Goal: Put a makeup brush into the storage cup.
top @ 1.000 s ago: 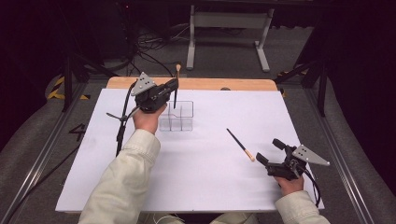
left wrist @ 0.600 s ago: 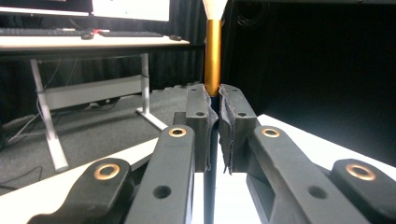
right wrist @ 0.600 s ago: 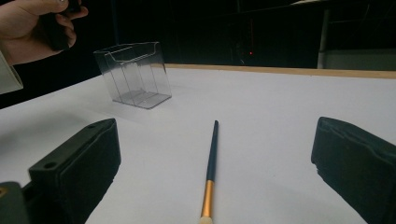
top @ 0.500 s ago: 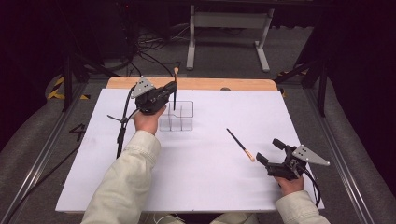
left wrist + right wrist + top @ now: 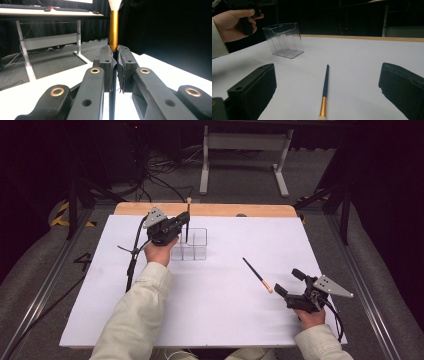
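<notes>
My left gripper [image 5: 186,226] is shut on a brush [image 5: 188,207] with a black handle, a gold ferrule [image 5: 114,27] and a pale tip, and holds it upright. The brush's lower end reaches the top of a clear compartment box [image 5: 192,245] at the table's back; I cannot tell which compartment. A second brush [image 5: 257,275] lies flat on the white sheet, pale tip toward the person. My right gripper [image 5: 289,281] rests just right of that tip, open. In the right gripper view this brush [image 5: 325,87] lies between the wide-apart jaws, untouched, with the box [image 5: 284,40] beyond.
A white sheet [image 5: 225,320] covers the table, and a wooden edge [image 5: 225,210] shows at the back. Cables and a desk frame [image 5: 245,142] stand on the dark floor behind. Metal rails run along both sides of the table.
My left hand has sunk a little, bringing the upright brush lower over the clear box. The right gripper and the lying brush have kept still.
</notes>
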Available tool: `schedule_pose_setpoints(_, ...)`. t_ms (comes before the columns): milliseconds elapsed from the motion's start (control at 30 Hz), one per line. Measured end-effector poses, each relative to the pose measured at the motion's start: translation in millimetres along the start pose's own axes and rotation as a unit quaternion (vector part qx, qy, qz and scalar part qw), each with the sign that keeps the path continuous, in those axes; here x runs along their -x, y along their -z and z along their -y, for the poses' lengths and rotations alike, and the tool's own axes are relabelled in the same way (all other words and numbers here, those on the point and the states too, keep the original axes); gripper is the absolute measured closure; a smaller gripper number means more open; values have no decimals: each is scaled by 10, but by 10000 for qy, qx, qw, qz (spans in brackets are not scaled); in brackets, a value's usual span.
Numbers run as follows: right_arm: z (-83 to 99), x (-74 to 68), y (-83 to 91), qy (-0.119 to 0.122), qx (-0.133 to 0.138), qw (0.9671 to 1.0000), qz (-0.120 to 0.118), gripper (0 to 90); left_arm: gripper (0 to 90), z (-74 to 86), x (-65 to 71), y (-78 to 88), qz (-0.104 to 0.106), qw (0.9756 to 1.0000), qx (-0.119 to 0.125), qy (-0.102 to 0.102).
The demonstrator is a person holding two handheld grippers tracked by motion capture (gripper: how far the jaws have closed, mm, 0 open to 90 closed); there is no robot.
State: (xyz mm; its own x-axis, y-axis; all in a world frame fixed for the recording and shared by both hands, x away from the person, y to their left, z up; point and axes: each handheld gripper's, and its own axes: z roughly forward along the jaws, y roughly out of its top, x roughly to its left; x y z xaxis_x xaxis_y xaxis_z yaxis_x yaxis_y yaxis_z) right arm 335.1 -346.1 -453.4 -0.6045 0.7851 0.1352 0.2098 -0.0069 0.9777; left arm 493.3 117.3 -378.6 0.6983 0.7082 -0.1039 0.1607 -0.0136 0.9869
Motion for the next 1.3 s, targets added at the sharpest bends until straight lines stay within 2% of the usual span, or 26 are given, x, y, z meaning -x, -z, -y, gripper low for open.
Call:
schedule_pose_setpoints(367, 0, 0, 0, -1, 0, 10000, 0, 17, 829, 87, -9, -8, 39, 9998, -152, 88)
schedule_pose_setpoints(833, 0, 1, -1, -15, 3, 10000, 2, 17, 821, 132, -22, 3, 82, 9996, -209, 196)
schedule_pose_setpoints(867, 0, 1, -1, -17, 4, 10000, 2, 17, 707, 123, -30, 7, 177, 9993, -165, 280)
schedule_pose_setpoints(900, 0, 1, -1, -17, 4, 10000, 2, 17, 617, 123, -30, 7, 177, 9993, -165, 280)
schedule_pose_setpoints(933, 0, 2, -1, -20, 4, 10000, 2, 17, 617, 112, -37, 20, 226, 9991, -136, 325)
schedule_pose_setpoints(967, -1, 2, -1, -21, 6, 10000, 1, 17, 533, 99, -38, 41, 249, 9989, -169, 371)
schedule_pose_setpoints(1033, -1, 3, 0, -18, 9, 10000, 0, 16, 426, 75, -44, 90, 277, 9986, -228, 399)
schedule_pose_setpoints(1100, -1, 3, 0, -14, 13, 10000, 0, 16, 354, 41, -50, 171, 341, 9982, -298, 386)
schedule_pose_setpoints(1300, -1, 2, 0, -15, 14, 10000, 11, 16, 265, -24, -25, 422, 613, 9964, -382, 443)
